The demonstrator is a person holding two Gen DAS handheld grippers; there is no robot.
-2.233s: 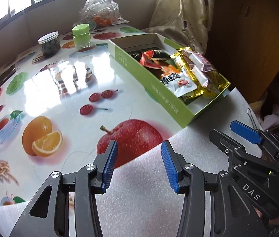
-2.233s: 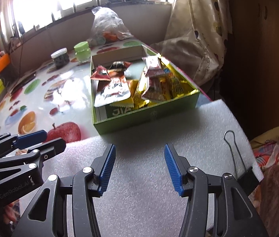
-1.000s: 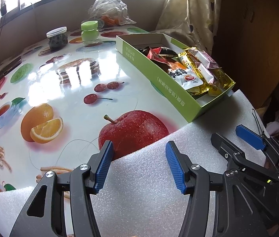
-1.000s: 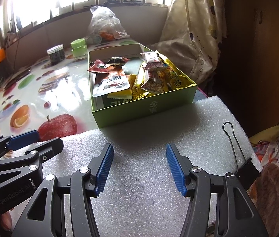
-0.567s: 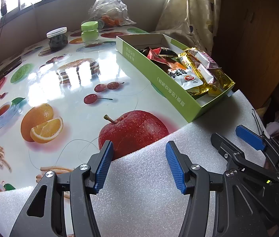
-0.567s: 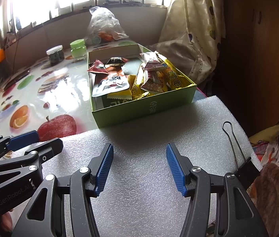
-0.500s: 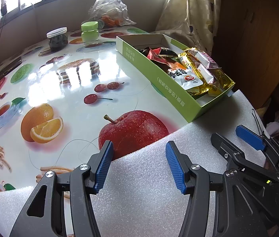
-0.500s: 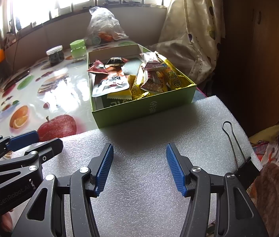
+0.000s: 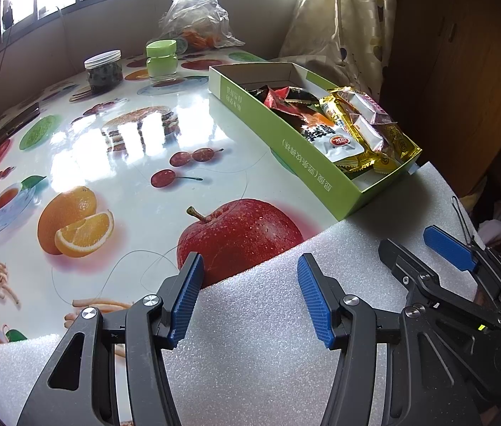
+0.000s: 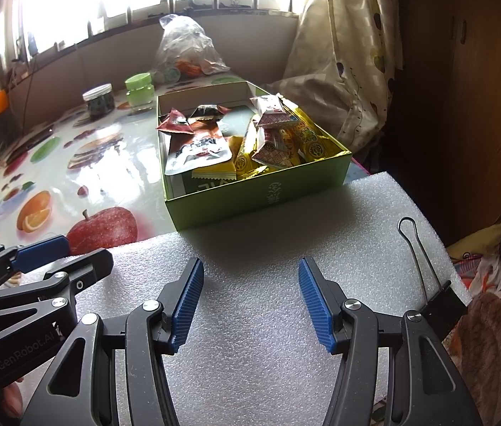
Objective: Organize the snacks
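A green cardboard box [image 10: 261, 191] stands on the fruit-print table, filled with several snack packets [image 10: 271, 142]: white, red, yellow and gold ones. It also shows in the left wrist view [image 9: 307, 170], with the packets [image 9: 342, 131] inside. My left gripper [image 9: 248, 294] is open and empty over the white foam sheet [image 9: 250, 355], short of the box. My right gripper [image 10: 250, 298] is open and empty over the same foam sheet [image 10: 268, 248], in front of the box. Each gripper shows at the edge of the other's view.
A dark jar [image 9: 104, 71] and a green-lidded jar [image 9: 161, 60] stand at the far side, by a plastic bag [image 9: 197, 14]. A black binder clip [image 10: 428, 284] grips the foam's right edge. A curtain [image 10: 339, 53] and a wooden cabinet [image 10: 463, 88] are on the right.
Both grippers pulled back a little from the box between 2.2 s and 1 s ago. Since then nothing has visibly moved; both stay open.
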